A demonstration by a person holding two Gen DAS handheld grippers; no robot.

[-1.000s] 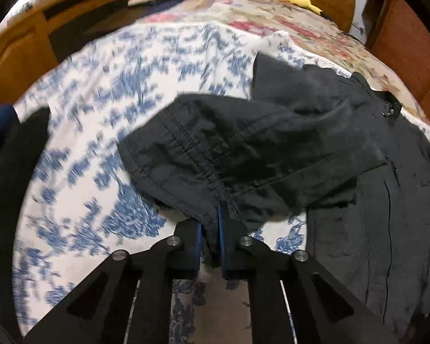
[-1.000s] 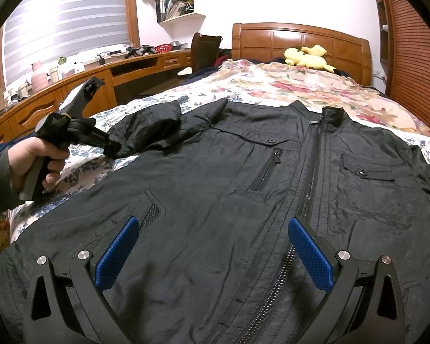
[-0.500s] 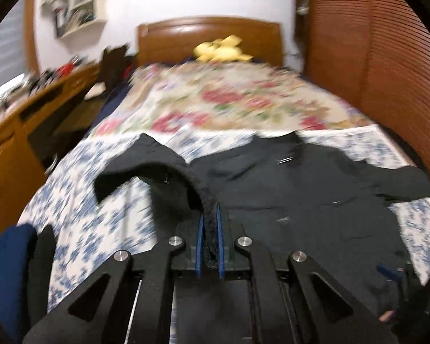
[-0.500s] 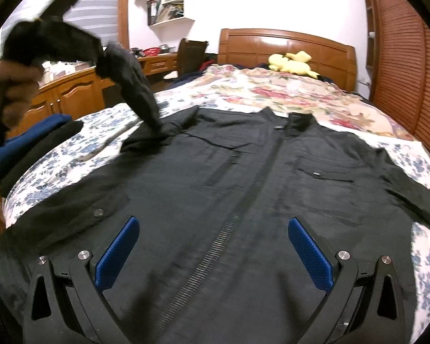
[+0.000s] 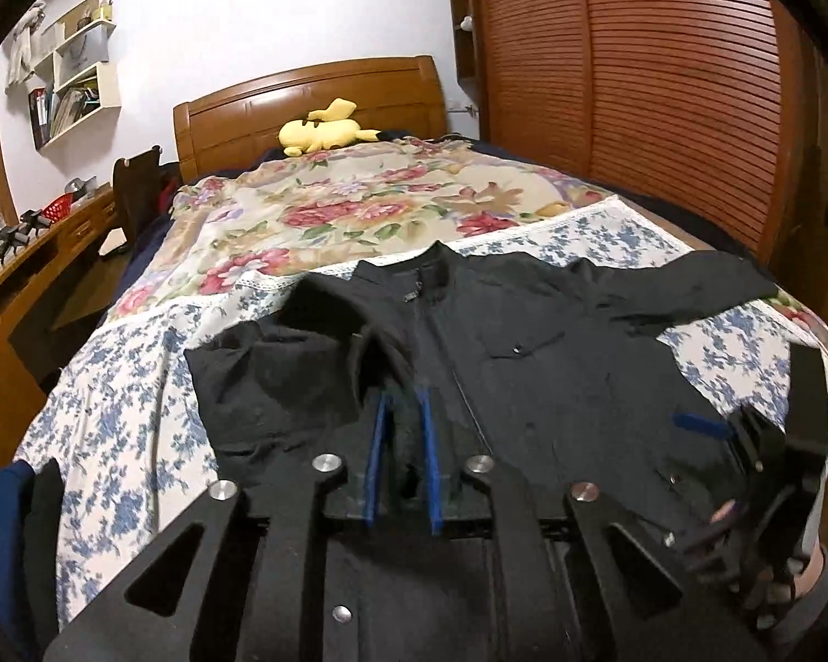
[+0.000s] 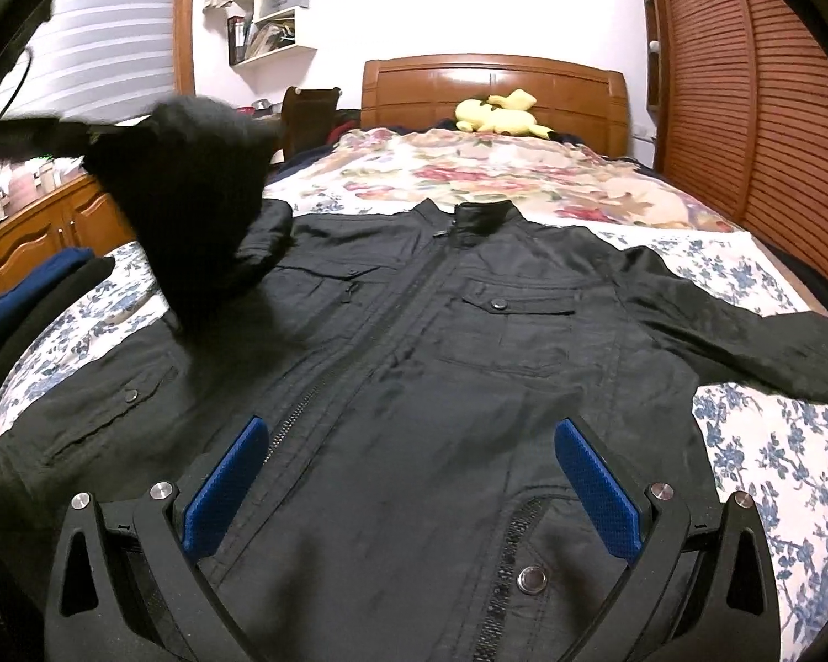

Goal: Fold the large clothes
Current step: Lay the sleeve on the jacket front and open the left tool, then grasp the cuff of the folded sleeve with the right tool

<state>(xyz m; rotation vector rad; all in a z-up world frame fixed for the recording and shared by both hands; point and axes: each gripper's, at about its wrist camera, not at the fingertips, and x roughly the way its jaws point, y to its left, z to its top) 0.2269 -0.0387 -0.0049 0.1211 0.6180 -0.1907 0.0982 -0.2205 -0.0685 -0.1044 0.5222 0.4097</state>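
Note:
A black zip jacket lies front up on the bed, collar toward the headboard. My left gripper is shut on the jacket's left sleeve and holds it raised over the jacket's chest; the lifted sleeve hangs at the upper left in the right wrist view. The other sleeve lies spread out to the right. My right gripper is open and empty above the jacket's lower front, near the zip. It also shows in the left wrist view at the right.
The bed has a blue-flowered sheet and a floral quilt with a yellow plush toy by the wooden headboard. A stack of folded dark clothes sits at the left bed edge. A wooden desk stands left, slatted wardrobe doors right.
My left gripper has lifted the sleeve off the sheet and carried it right, over the jacket's body. The right gripper has stayed open and shifted slightly over the jacket's hem.

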